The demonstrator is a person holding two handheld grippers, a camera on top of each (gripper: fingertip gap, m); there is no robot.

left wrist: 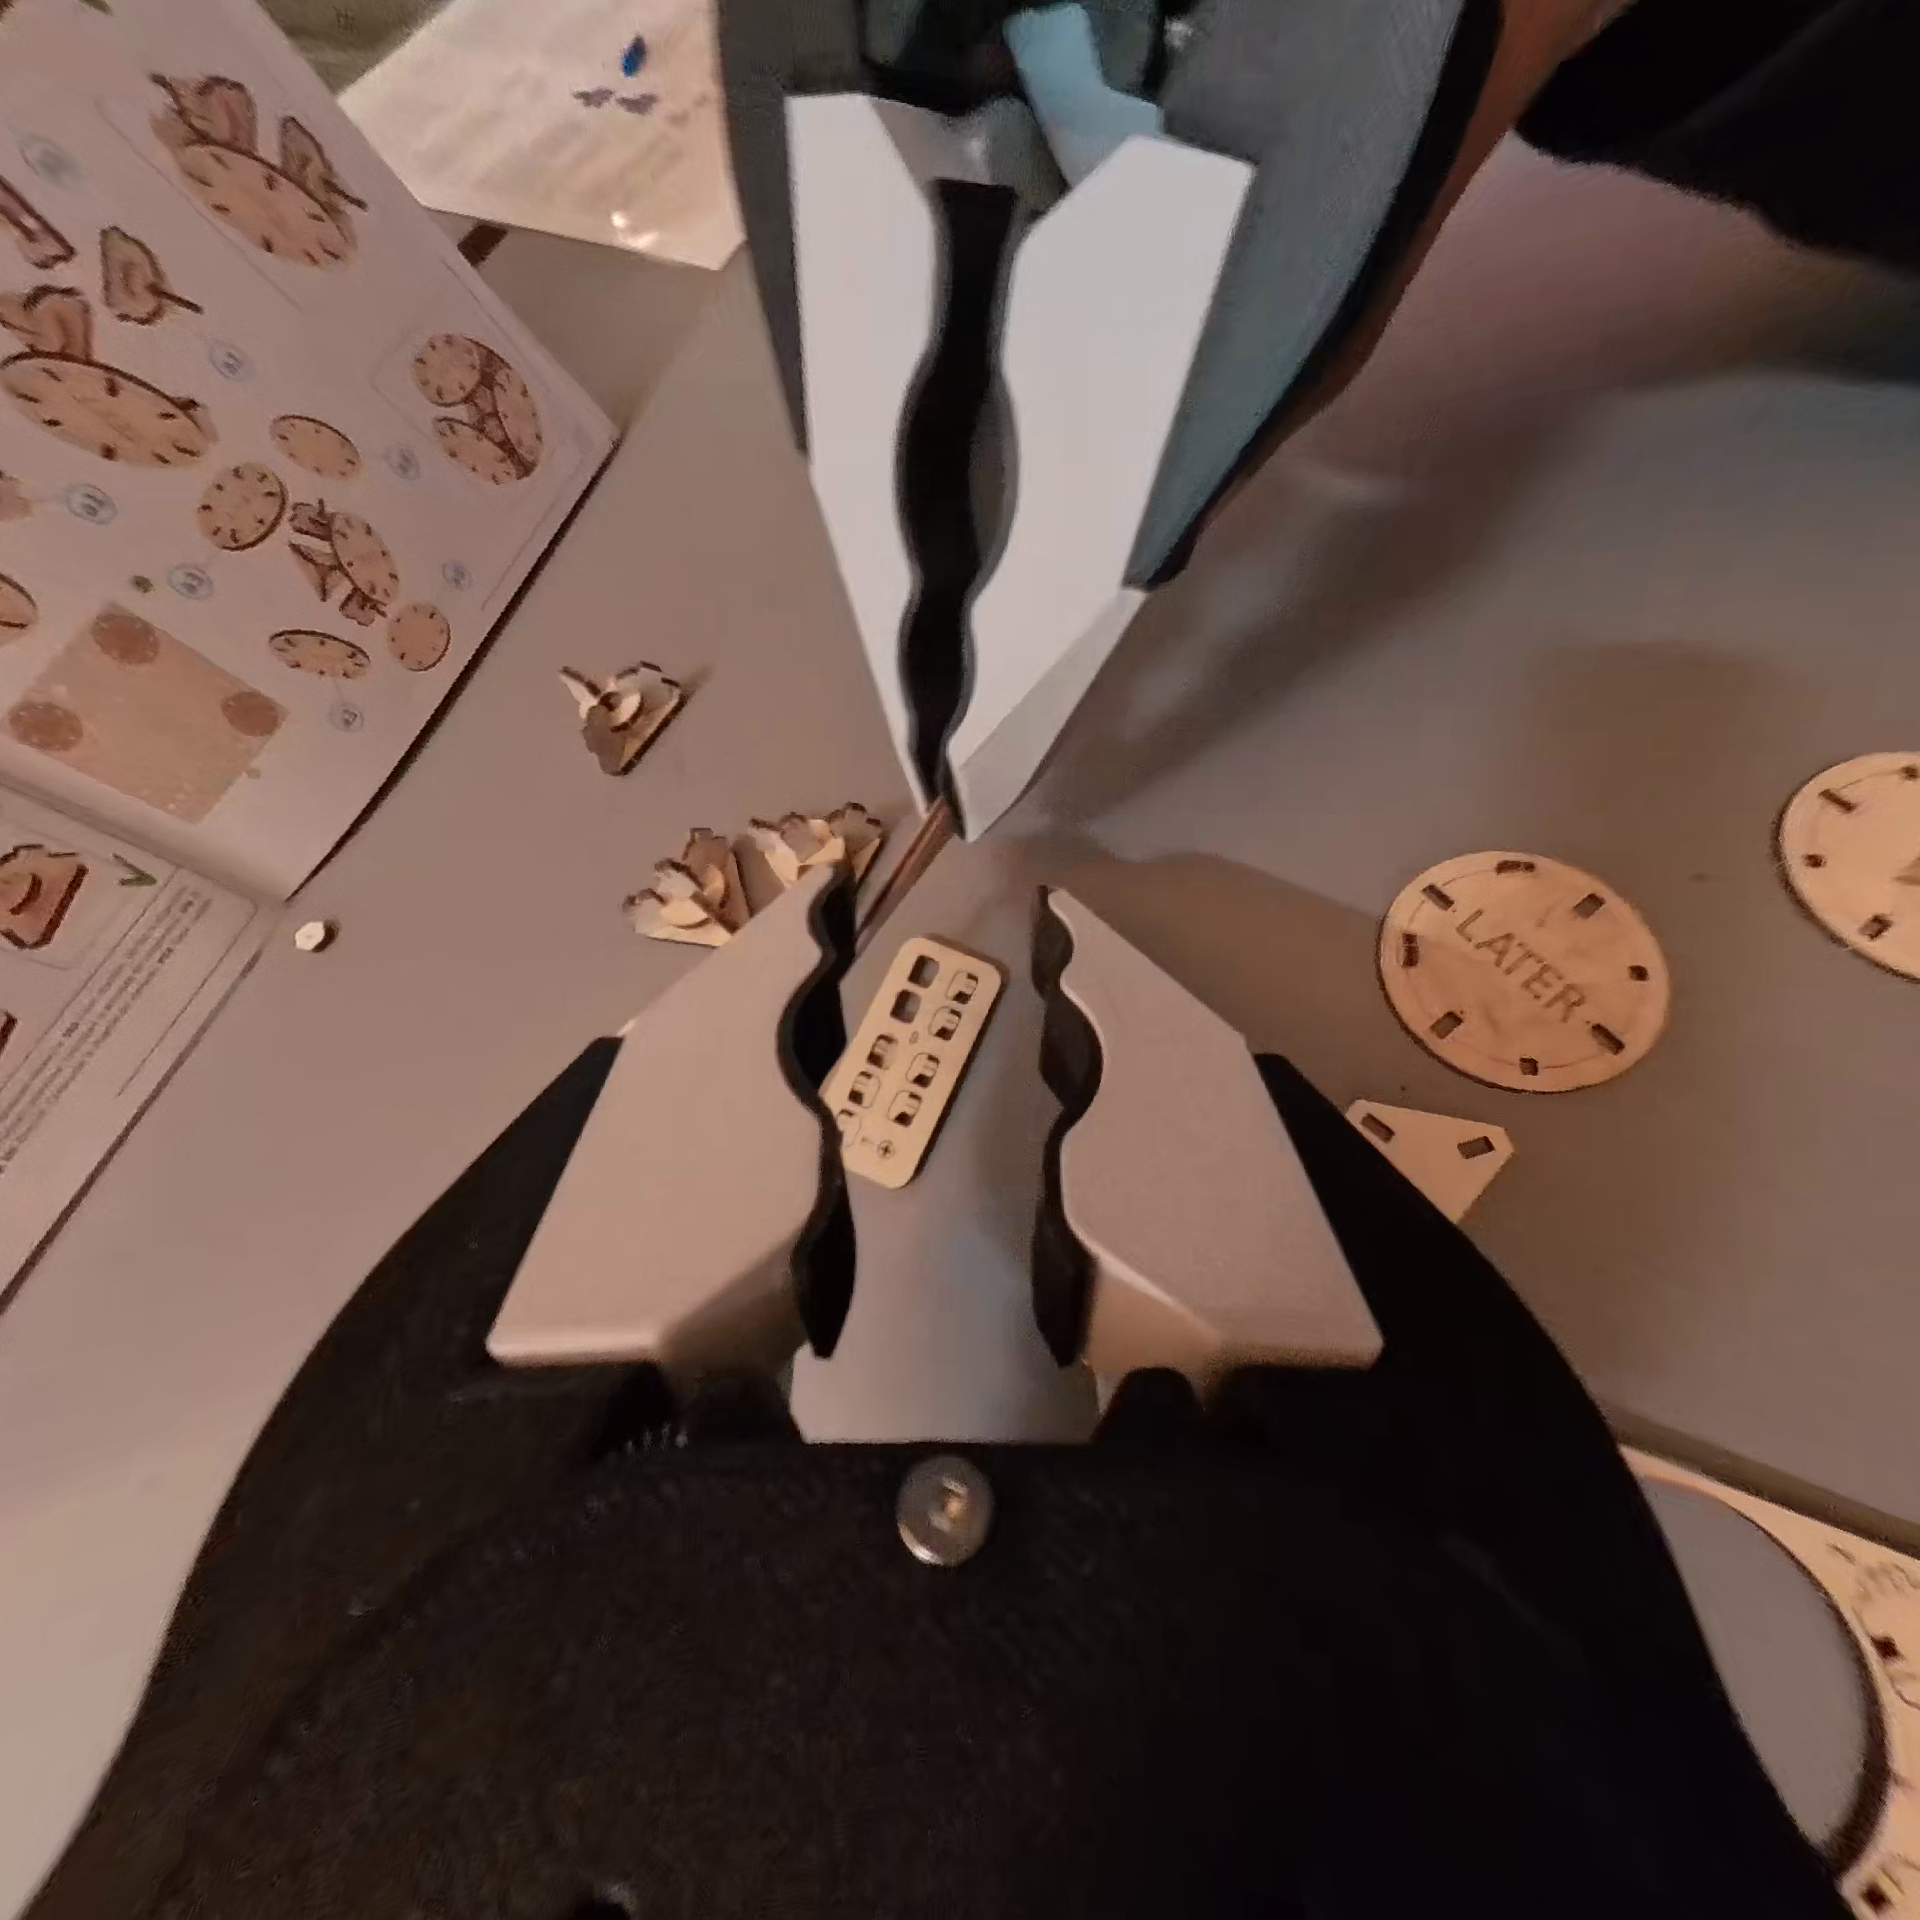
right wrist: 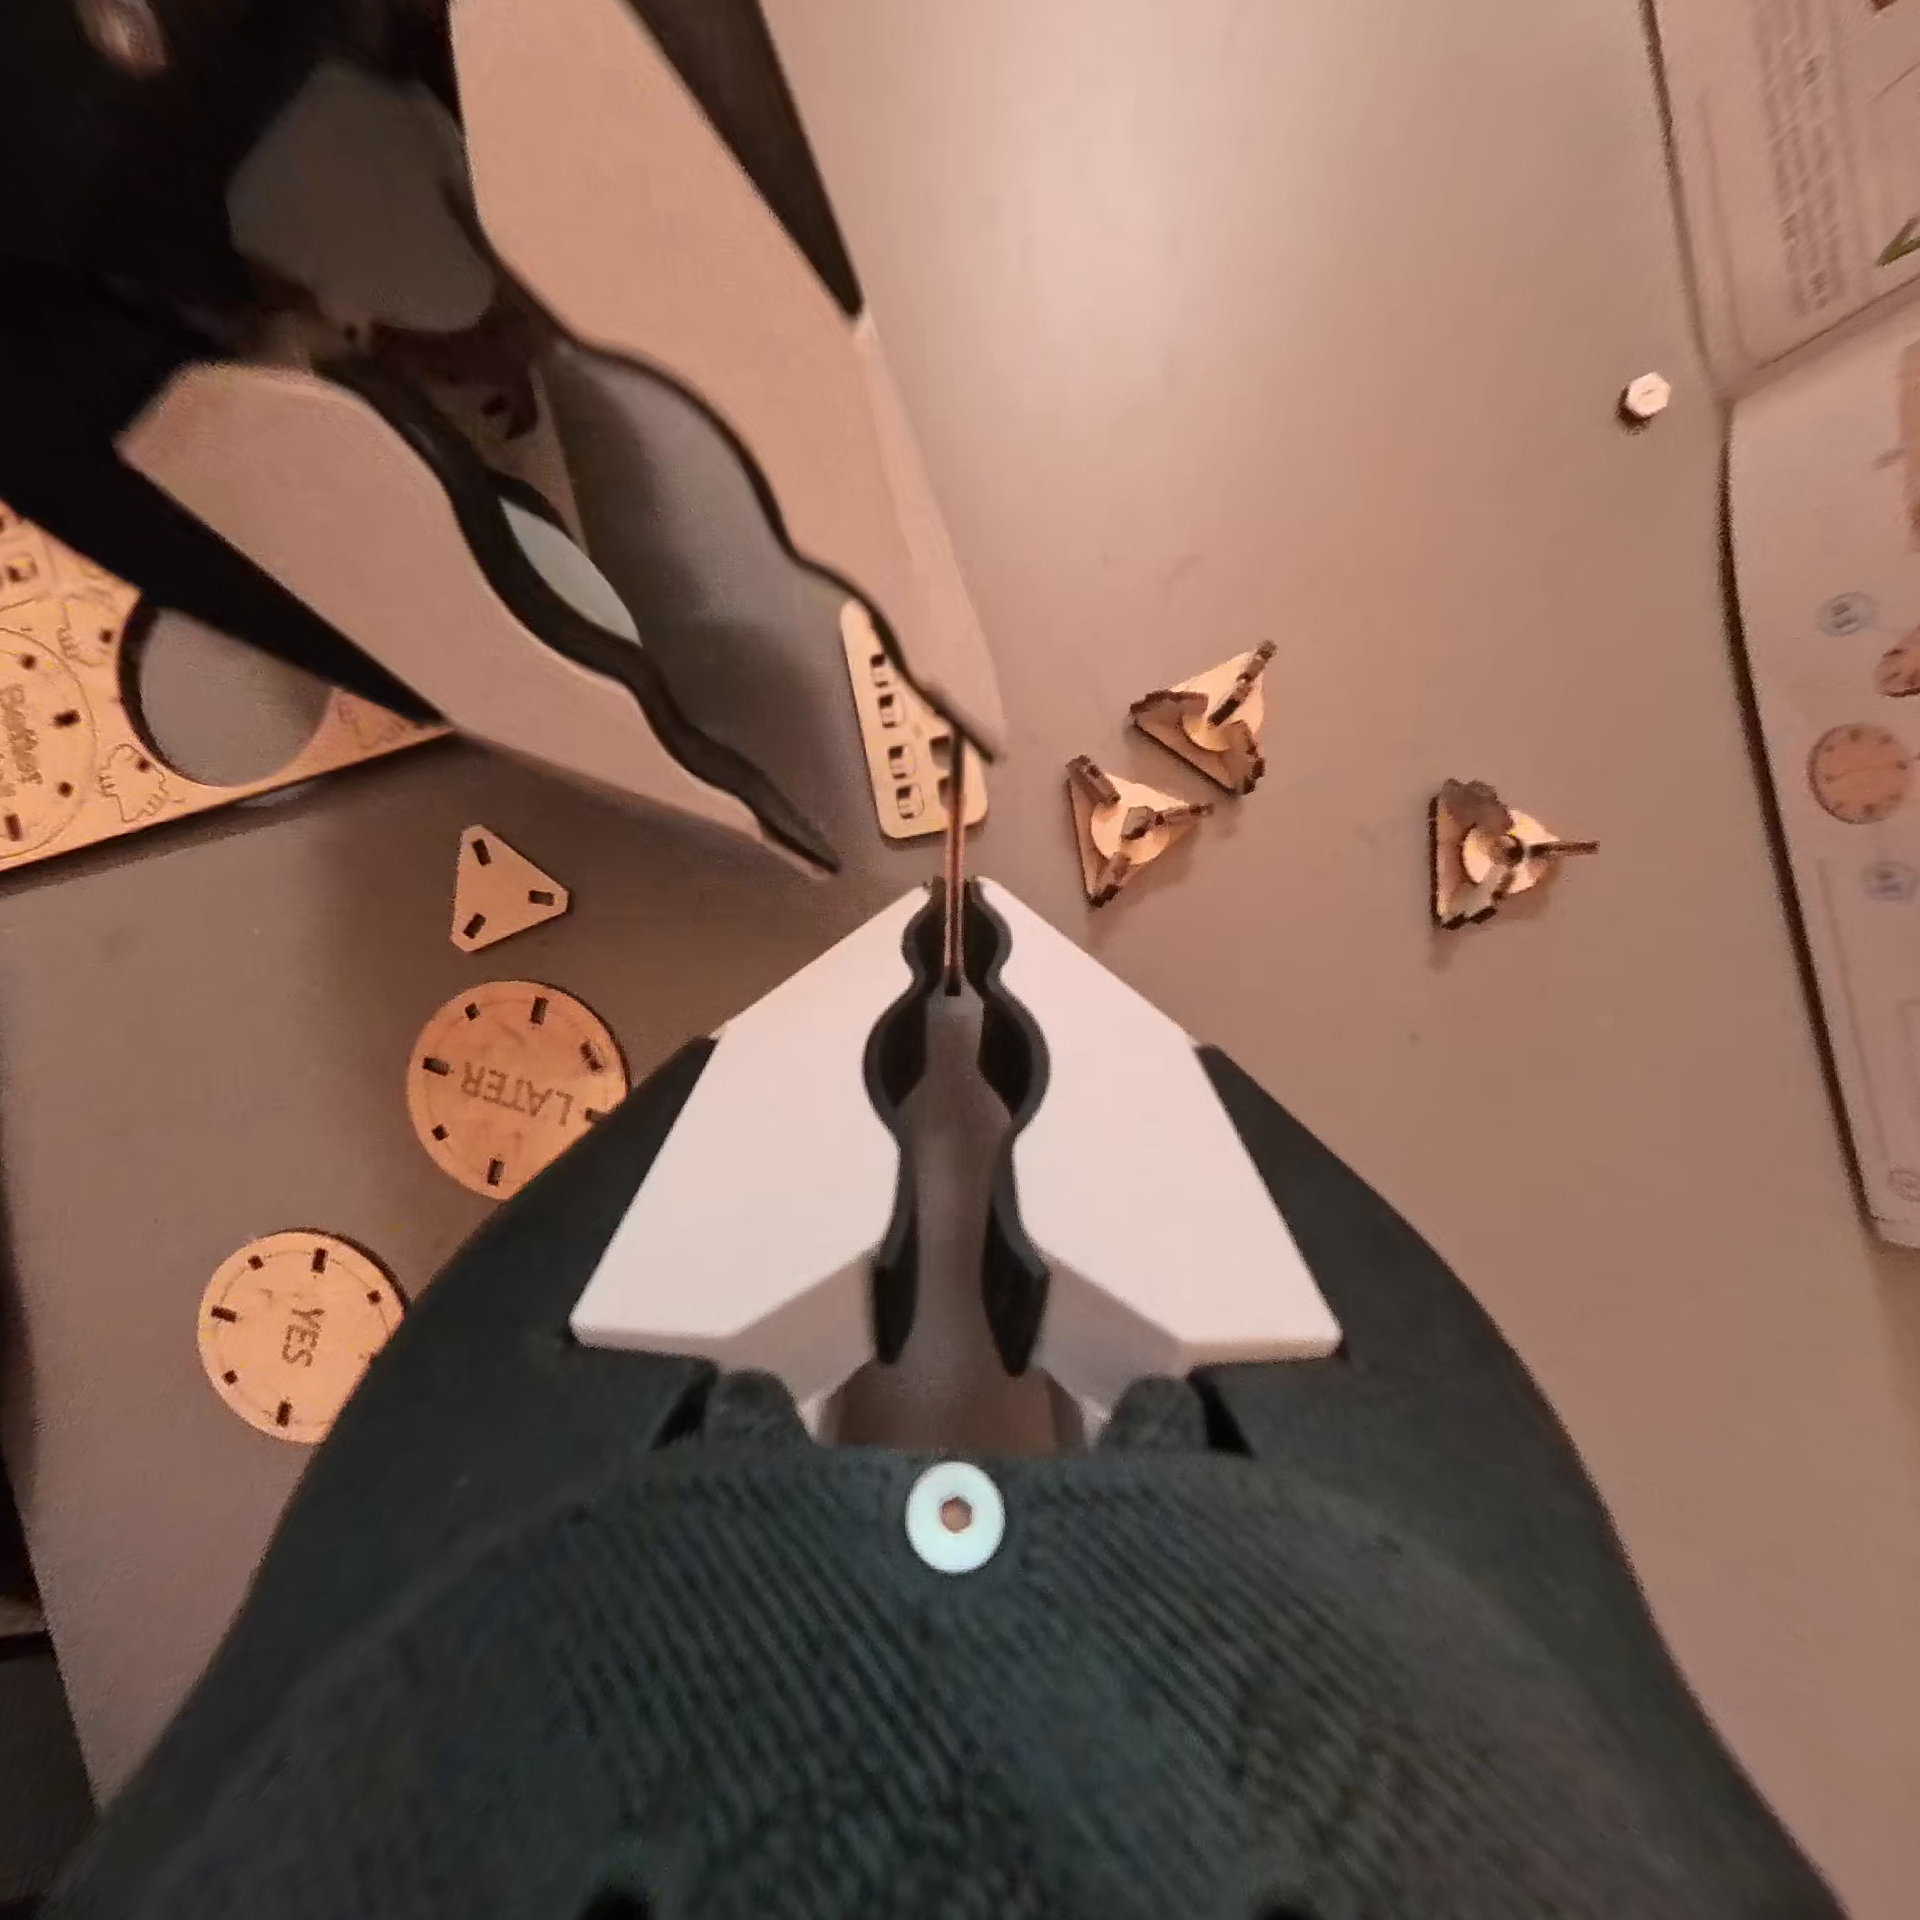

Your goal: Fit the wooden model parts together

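My right gripper (right wrist: 954, 891) is shut on a thin flat wooden piece (right wrist: 954, 831), seen edge-on and sticking out past its fingertips. In the left wrist view the right gripper (left wrist: 940, 821) comes down from the top with the piece (left wrist: 902, 875). My left gripper (left wrist: 940, 894) faces it with its jaws apart. The piece's far end reaches one left finger (left wrist: 821, 914), while the other finger (left wrist: 1070, 935) stands clear of it. A small rectangular wooden plate with holes (left wrist: 914, 1060) lies on the table below the left jaws. The right wrist view also shows the left gripper (right wrist: 902, 805) and the plate (right wrist: 899, 795).
On the grey table (left wrist: 1351, 675) lie round wooden discs (left wrist: 1522, 971) (right wrist: 299, 1335), a flat triangle (right wrist: 504, 899), assembled triangular pieces (right wrist: 1205, 712) (right wrist: 1491, 847) (left wrist: 623, 717), a small wooden nut (left wrist: 312, 935), an instruction sheet (left wrist: 208, 416) and a cut-out wooden sheet (right wrist: 62, 727). My two grippers' fingertips are within a few centimetres of each other. My left gripper's tips are some 9 centimeters from the flat triangle (right wrist: 504, 899).
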